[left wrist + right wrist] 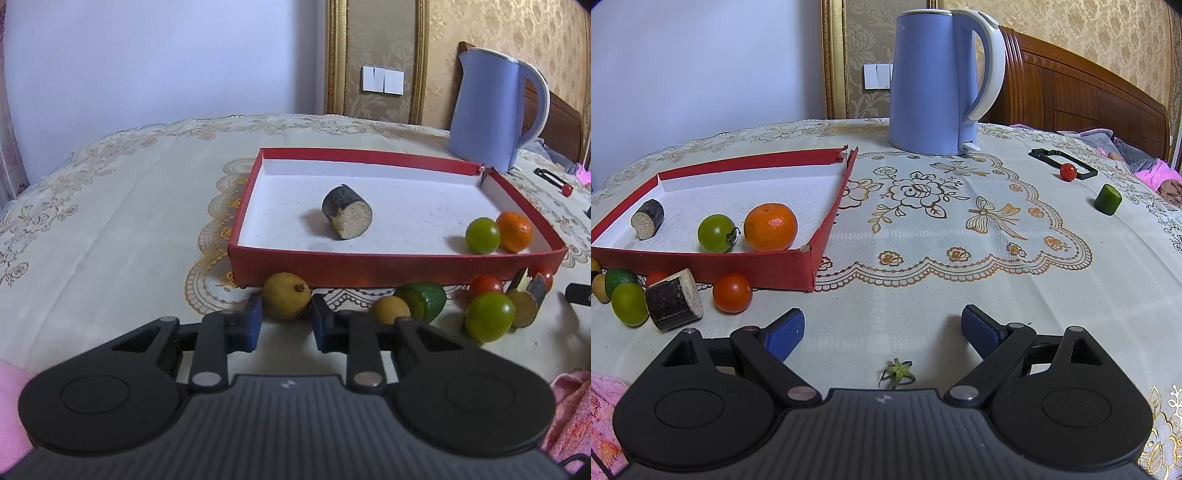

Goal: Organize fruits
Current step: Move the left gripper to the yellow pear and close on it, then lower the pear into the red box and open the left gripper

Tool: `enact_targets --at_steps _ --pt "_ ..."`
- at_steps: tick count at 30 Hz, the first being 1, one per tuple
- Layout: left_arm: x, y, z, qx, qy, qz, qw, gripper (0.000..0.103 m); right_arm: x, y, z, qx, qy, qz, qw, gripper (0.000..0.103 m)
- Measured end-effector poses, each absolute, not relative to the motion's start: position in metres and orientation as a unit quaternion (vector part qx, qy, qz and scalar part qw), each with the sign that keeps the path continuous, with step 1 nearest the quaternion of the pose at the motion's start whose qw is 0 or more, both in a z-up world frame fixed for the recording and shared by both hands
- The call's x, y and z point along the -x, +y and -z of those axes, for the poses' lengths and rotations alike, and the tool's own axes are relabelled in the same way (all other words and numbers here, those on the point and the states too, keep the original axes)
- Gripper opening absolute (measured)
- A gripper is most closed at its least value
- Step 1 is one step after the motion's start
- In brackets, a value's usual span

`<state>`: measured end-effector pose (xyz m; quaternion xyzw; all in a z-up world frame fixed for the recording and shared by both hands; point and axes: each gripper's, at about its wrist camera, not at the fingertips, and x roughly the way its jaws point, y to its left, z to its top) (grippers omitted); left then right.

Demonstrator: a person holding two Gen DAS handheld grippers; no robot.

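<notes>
The red box [369,275] holds, left to right, a dark cane piece [347,218], a green tomato [482,235] and an orange [514,231]. The left gripper [286,319] flanks a yellow longan [286,300], seemingly not yet squeezing. The right gripper [882,334] gapes wide, holding nothing.

At the left edge of the right wrist view, a yellowish fruit [594,266] is cut off; a red tomato [656,277] hides behind the dark stalk piece [674,299].

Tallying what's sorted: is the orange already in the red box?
In. The orange sits on the red box floor beside a green tomato.
</notes>
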<state>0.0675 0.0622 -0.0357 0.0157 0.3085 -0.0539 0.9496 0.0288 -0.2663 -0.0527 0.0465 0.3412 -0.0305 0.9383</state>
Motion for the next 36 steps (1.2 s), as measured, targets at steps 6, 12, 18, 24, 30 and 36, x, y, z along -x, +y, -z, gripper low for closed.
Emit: enact_targets --at_steps 6,12,18,24,30,36 --pt "-0.063 0.066 0.032 -0.004 0.309 0.053 0.950 0.025 -0.029 -0.266 0.053 -0.046 0.341 0.031 0.938 0.092" --pt "-0.052 0.065 0.022 -0.003 0.295 0.058 0.954 0.025 -0.029 -0.266 0.053 -0.046 0.341 0.031 0.938 0.092" --pt "-0.046 0.057 0.002 -0.010 0.272 0.066 0.960 0.025 -0.029 -0.266 0.053 -0.046 0.341 0.031 0.938 0.092" --pt "-0.081 0.047 -0.006 -0.020 0.268 0.053 0.962 0.025 -0.029 -0.266 0.053 -0.046 0.341 0.031 0.938 0.092" --pt "-0.108 0.046 0.004 -0.013 0.282 0.044 0.958 0.025 -0.029 -0.266 0.053 -0.046 0.341 0.031 0.938 0.092" --pt "-0.126 0.043 0.019 -0.017 0.304 0.039 0.952 0.025 -0.029 -0.266 0.053 -0.046 0.341 0.031 0.938 0.092"
